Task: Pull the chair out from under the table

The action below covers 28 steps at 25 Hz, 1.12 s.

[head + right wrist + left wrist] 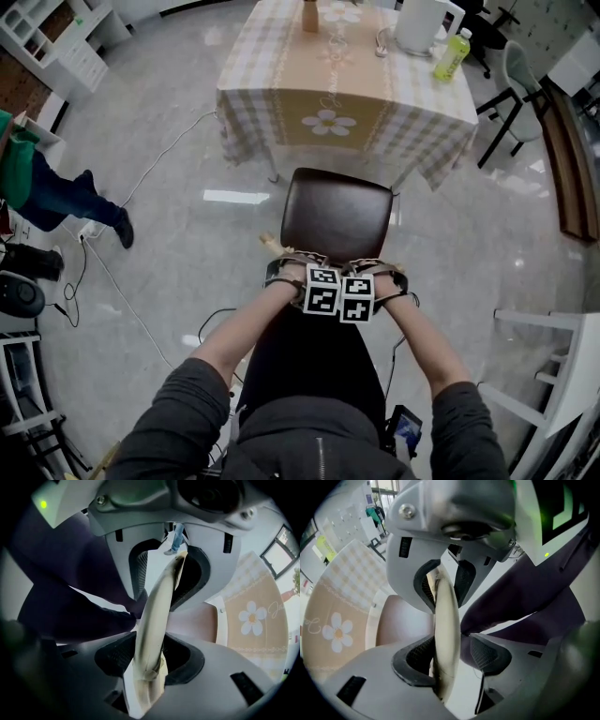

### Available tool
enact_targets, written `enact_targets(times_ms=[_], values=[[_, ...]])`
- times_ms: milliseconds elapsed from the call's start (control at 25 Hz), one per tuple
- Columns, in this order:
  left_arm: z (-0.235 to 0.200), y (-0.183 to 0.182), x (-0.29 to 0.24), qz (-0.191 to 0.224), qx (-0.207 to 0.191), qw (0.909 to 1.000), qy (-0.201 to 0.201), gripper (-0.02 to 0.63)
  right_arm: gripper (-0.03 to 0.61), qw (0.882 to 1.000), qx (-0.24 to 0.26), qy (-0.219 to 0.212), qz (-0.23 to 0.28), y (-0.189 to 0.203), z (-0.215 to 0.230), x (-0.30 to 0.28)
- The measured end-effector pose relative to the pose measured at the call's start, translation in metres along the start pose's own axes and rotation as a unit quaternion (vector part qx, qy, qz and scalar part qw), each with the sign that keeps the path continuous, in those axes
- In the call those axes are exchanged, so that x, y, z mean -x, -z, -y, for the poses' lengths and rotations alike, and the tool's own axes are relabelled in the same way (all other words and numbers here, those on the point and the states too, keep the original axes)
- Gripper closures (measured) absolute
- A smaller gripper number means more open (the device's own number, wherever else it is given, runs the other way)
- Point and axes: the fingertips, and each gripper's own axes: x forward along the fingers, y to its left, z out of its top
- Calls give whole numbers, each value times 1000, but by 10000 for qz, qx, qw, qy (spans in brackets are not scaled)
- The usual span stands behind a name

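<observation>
Chair [337, 211] stood at centre of the head view, brown seat fully in sight; its far edge sat just short of the checked cloth's hem at 12 o'clock, so no part of it looked to be under the tabletop [272, 75]; judged: pull prob. done or nearly so. Backrest faced the person at 6 o'clock; L gripper [292, 265] & R gripper [375, 272] hung side by side over the middle of its top rail [446, 606], both pointing down, marker cubes just beside each other; that made sense, since the thin pale rail is the one part the jaws can straddle, & a paired central hold would drag the chair straight w/o slewing.

L gripper view: jaws stood fairly wide w/ the rail btwn them; rail leaned on one pad, a strip of floor showed btwn it & the other; so straddling, not clamping. R gripper view: same story; jaws parted, rail loose in the gap, no pad seen pressing.

On the tabletop, well apart from the work: white jug [417, 23] at 1 o'clock, green bottle [451, 54] near it; a pull on the chair alone needn't disturb them. Another person [42, 187] stood at 9 o'clock, well apart; cables [141, 319] trailed over the floor at 8 o'clock, a snag risk for the chair legs if dragged further back.
</observation>
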Motion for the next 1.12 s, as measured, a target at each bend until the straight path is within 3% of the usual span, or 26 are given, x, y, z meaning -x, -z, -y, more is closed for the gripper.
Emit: enact_targets(times_ms=[80, 320, 480, 560, 640, 760, 920, 1000, 1120], values=[[5, -1, 3, 10, 49, 9997, 223, 360, 420, 9997, -1, -231, 6, -1, -2, 7], [3, -3, 24, 7, 27, 9984, 568, 360, 419, 9949, -338, -834, 456, -15, 6, 46], [0, -7, 51, 185, 558, 9924, 1083, 373, 419, 9890, -696, -1232, 427, -7, 12, 66], [-15, -8, 69, 391, 886, 9904, 982, 405, 419, 9852, -973, -1317, 503, -5, 18, 79], [-39, -15, 91, 928, 1272, 9853, 667, 455, 419, 9800, -1371, -1182, 825, -9, 34, 96], [-72, -41, 133, 2198, 1880, 9566, 357, 498, 419, 9717, -1847, -486, 1390, -12, 76, 129], [-122, -35, 186, 2788, 2494, 9246, -716, 580, 420, 9463, -2557, 415, 1932, -8, 123, 173], [-143, -30, 213, 3058, 2891, 8980, -1282, 593, 450, 9148, -3145, 1024, 2317, -4, 147, 196], [-161, -23, 246, 3478, 3394, 8507, -2001, 600, 519, 8373, -3962, 1886, 3261, 0, 171, 238]])
